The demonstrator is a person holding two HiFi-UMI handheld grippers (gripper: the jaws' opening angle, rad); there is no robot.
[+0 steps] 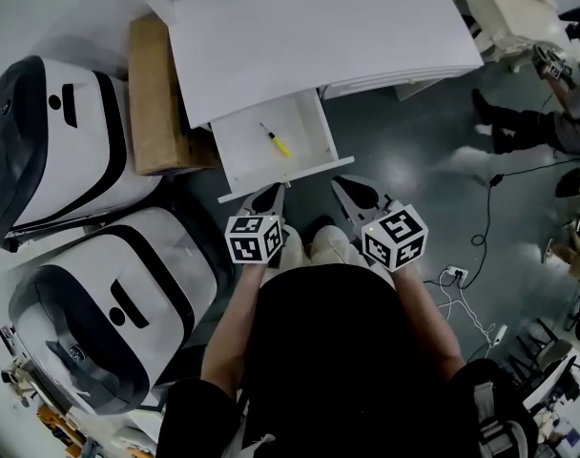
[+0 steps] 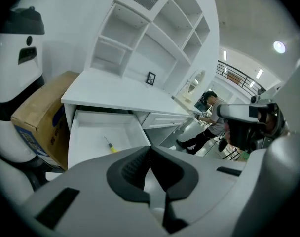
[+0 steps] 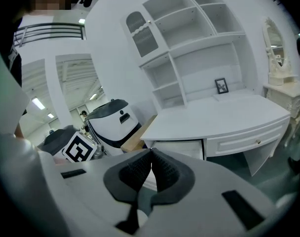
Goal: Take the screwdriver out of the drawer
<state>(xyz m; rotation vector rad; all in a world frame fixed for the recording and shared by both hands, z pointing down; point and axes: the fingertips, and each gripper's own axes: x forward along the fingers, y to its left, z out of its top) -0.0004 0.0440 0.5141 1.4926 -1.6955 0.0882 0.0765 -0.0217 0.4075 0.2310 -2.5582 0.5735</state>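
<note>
Just ahead of the closed left gripper, the screwdriver in the open drawer is too small to show its tip. The right gripper hides most of that drawer. Beyond it, a framed picture is unreadable.

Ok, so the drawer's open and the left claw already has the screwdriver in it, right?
Not quite. The drawer is open, but the left claw holds nothing: its jaws are shut on empty air. The screwdriver lies on the drawer's floor, untouched. The left gripper view shows the empty claw, and the head view shows the screwdriver in the drawer.
</note>
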